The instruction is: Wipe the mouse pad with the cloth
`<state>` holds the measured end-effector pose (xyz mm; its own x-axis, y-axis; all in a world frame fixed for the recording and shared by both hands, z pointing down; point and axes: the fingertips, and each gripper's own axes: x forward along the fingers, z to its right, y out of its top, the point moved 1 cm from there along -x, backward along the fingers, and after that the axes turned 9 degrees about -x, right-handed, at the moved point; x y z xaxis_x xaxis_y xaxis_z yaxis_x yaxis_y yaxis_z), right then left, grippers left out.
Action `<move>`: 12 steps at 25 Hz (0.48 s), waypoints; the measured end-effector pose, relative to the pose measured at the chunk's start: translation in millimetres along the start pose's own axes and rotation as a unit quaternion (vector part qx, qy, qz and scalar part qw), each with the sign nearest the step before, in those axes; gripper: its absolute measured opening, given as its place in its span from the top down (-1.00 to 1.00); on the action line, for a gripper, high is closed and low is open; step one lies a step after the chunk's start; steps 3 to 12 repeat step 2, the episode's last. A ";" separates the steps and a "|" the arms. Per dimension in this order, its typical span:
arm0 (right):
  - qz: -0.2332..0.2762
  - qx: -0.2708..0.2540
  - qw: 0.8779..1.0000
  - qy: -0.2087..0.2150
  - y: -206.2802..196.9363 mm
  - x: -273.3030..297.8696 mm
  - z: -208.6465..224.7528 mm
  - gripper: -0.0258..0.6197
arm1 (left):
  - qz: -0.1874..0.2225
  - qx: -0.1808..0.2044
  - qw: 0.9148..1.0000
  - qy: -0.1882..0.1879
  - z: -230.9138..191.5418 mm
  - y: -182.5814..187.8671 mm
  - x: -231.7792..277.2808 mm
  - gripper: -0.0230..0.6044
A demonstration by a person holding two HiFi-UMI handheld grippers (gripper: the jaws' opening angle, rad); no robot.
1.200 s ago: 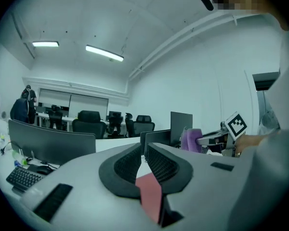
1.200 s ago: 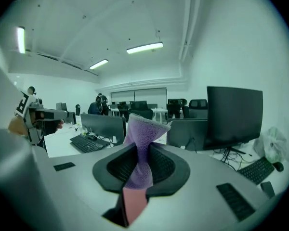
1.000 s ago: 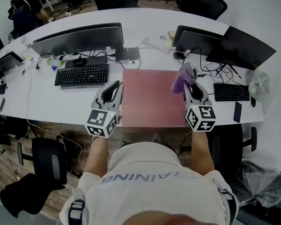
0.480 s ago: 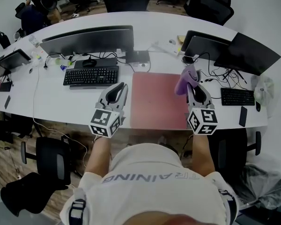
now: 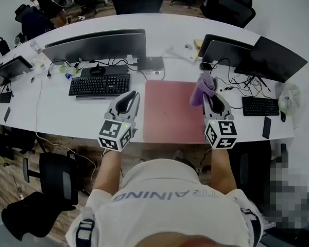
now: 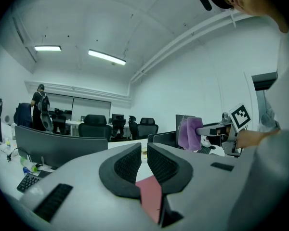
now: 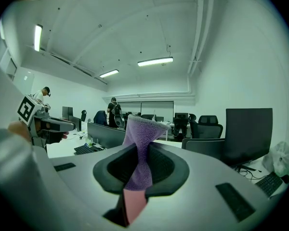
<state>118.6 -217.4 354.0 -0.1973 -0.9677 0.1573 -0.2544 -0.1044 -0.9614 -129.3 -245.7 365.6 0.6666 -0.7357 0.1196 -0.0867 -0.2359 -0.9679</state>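
Cloth (image 5: 203,88), purple and bunched, is pinched between the closed jaws of the right gripper (image 5: 210,98), its loose end standing up past the jaw tips; the right gripper view shows the same cloth (image 7: 139,148) squeezed thin between the two dark pads. It hangs in the air over the far right corner of the mouse pad (image 5: 167,115), which appears not yet touched. That pad is a reddish rectangle lying flat on the white desk (image 5: 92,117), right of the keyboard (image 5: 99,85) and close to the desk's near edge. The left gripper (image 5: 127,101) hovers just beside the pad's left edge, its jaws drawn almost together with only a thin slit between them and nothing held. To wipe well, I would tip the right gripper down so a broad fold of cloth, not the hard jaw tips, meets the surface, then draw it in overlapping strokes from the far edge toward the near one. Resting the left gripper on the near left corner would likely stop the pad sliding. The cables (image 5: 232,84) by the far right corner could snag the cloth. Readable writing is scarce: the person's shirt (image 5: 165,194) carries the word TRAINING, the cubes (image 5: 220,134) show only square markers, and no brand can be made out.
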 end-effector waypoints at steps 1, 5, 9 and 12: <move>-0.001 0.001 1.000 0.001 -0.4 0.9 0.7 0.68 | 0.001 0.000 1.000 0.000 -0.2 0.9 0.8 0.82; -0.001 0.003 1.000 0.002 -0.8 1.8 1.3 0.68 | 0.002 -0.001 1.000 -0.001 -0.4 1.8 1.6 0.82; -0.001 0.003 1.000 0.002 -0.8 1.8 1.3 0.68 | 0.002 -0.001 1.000 -0.001 -0.4 1.8 1.6 0.82; -0.001 0.003 1.000 0.002 -0.8 1.8 1.3 0.68 | 0.002 -0.001 1.000 -0.001 -0.4 1.8 1.6 0.82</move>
